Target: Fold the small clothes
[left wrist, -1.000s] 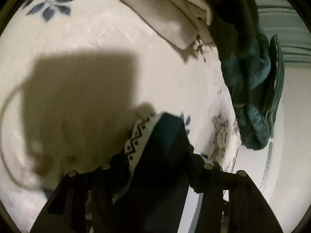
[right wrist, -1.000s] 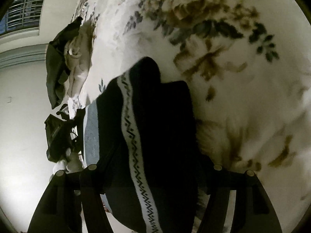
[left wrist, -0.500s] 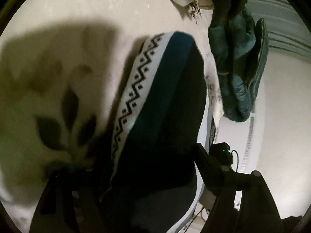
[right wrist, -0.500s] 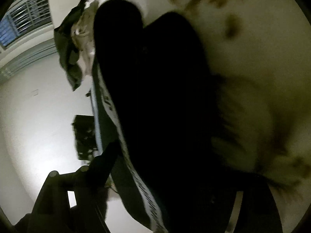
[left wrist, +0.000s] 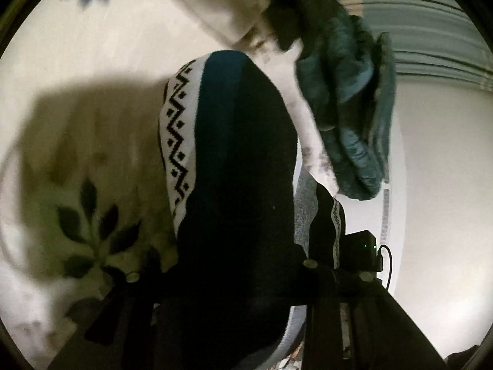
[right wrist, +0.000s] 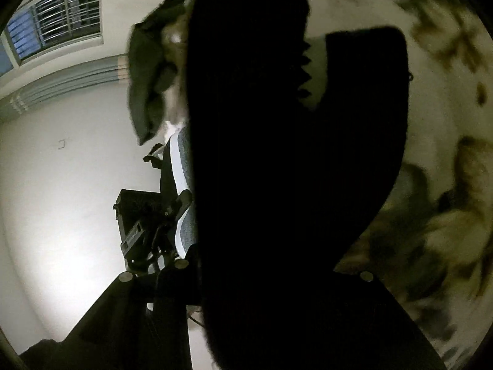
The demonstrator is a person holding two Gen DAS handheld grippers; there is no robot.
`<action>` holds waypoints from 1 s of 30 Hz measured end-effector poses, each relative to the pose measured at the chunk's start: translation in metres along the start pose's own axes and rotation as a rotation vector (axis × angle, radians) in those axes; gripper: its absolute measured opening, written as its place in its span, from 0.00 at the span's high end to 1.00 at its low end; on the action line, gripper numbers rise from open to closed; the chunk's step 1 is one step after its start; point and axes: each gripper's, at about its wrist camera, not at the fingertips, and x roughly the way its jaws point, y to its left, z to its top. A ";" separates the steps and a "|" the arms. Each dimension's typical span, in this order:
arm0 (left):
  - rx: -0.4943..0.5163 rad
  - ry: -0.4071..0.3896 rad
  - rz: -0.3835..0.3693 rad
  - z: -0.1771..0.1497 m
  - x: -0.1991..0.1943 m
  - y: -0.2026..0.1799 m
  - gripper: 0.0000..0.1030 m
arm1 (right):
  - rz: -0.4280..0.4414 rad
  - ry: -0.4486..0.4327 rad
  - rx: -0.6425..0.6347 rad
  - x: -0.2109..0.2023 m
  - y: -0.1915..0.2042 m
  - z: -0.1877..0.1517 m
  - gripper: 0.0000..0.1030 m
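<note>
Bedspread: a cream bedspread [left wrist: 92, 71] with dark leaf and flower prints fills the left of the left wrist view and shows again, blurred, on the right of the right wrist view [right wrist: 446, 141].
Wall: a pale wall [right wrist: 61, 185] lies beyond the bed edge in both views, with a barred window [right wrist: 58, 27] high on the left of the right wrist view.
Garment: a dark knit garment [left wrist: 240, 185] with a white band of black zigzag pattern rises from between the fingers of both grippers. It hangs above the bedspread and casts a broad shadow there. In the right wrist view it is a black silhouette [right wrist: 277, 185] covering the middle of the picture.
Pile of clothes: a teal padded piece [left wrist: 348, 98] lies at the bed edge, upper right in the left wrist view, with a cream cloth [left wrist: 234, 9] beside it at the top.
Left gripper: the left gripper [left wrist: 222, 274] has its jaws closing, with the garment's cloth between them; whether the pads already press on it I cannot tell, as the cloth hides them.
Right gripper: the right gripper [right wrist: 246, 274] also has its jaws closing with the garment between them; the dark cloth covers the fingers, so the grip itself cannot be told.
</note>
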 end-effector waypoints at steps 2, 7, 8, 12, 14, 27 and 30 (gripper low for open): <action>0.015 -0.001 -0.013 0.013 -0.017 -0.014 0.74 | 0.003 -0.026 -0.011 -0.001 0.032 -0.002 0.66; 0.113 -0.025 -0.022 0.072 -0.078 -0.070 0.74 | 0.006 -0.098 -0.073 -0.003 0.129 0.012 0.66; 0.129 -0.030 -0.018 0.082 -0.085 -0.079 0.74 | 0.009 -0.110 -0.086 -0.001 0.147 0.019 0.66; 0.194 -0.081 0.024 0.148 -0.120 -0.112 0.73 | 0.024 -0.142 -0.140 0.020 0.219 0.073 0.66; 0.222 -0.112 0.058 0.186 -0.134 -0.118 0.72 | 0.030 -0.142 -0.159 0.034 0.240 0.101 0.66; 0.234 -0.130 0.292 0.344 -0.148 -0.077 0.68 | -0.073 -0.089 -0.180 0.159 0.299 0.253 0.65; 0.236 -0.108 0.365 0.345 -0.145 -0.070 0.64 | -0.183 -0.065 -0.185 0.171 0.299 0.260 0.56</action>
